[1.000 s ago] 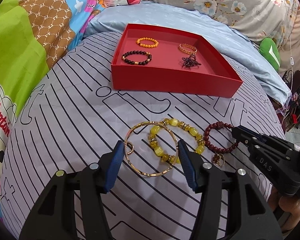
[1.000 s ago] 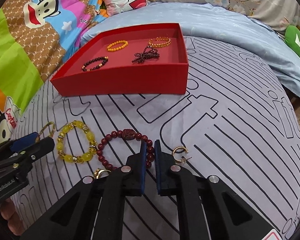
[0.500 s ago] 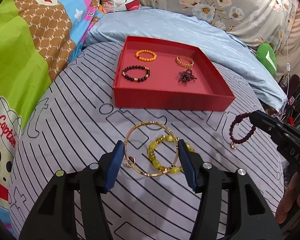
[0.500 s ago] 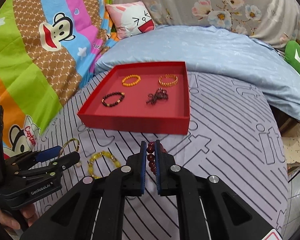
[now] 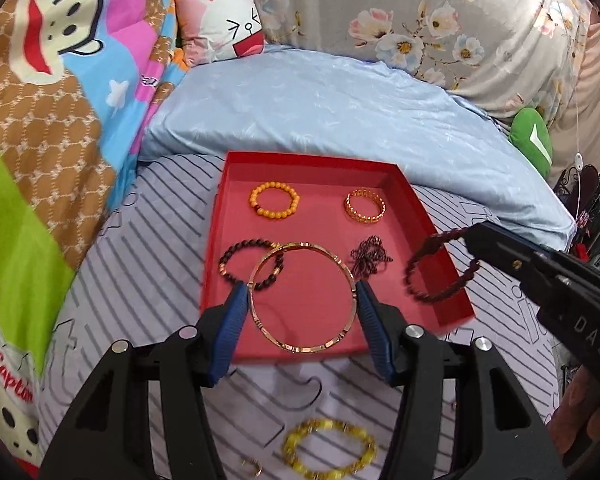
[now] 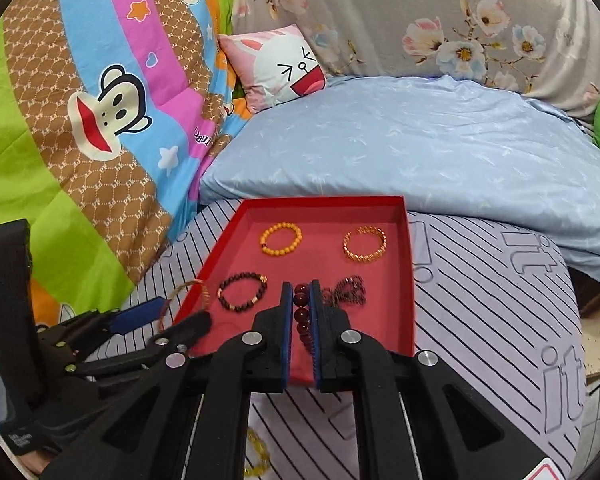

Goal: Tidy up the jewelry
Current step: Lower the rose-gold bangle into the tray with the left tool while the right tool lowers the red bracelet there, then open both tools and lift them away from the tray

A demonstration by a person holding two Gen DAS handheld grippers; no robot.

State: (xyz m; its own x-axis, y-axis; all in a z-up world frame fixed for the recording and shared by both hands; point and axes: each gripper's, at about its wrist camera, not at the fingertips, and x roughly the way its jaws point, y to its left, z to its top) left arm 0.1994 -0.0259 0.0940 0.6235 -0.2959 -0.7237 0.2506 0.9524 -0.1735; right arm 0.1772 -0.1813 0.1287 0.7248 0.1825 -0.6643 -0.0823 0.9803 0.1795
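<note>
My left gripper is shut on a large gold bangle, its blue pads pressing on the ring's two sides above the near part of the red tray. My right gripper is shut on a dark red bead bracelet that hangs over the tray's near right part. In the tray lie an orange bead bracelet, a gold chain bracelet, a dark bead bracelet and a tangled dark necklace. A yellow bead bracelet lies on the striped bedspread in front of the tray.
A small gold earring lies beside the yellow bracelet. Behind the tray rises a light blue quilt with a cartoon pillow. A bright monkey-print blanket is on the left, and the bed's edge drops off at the right.
Both grippers rose off the bedspread and moved forward to the tray, carrying the gold bangle and the dark red bracelet. The yellow bracelet stayed behind on the bed.
</note>
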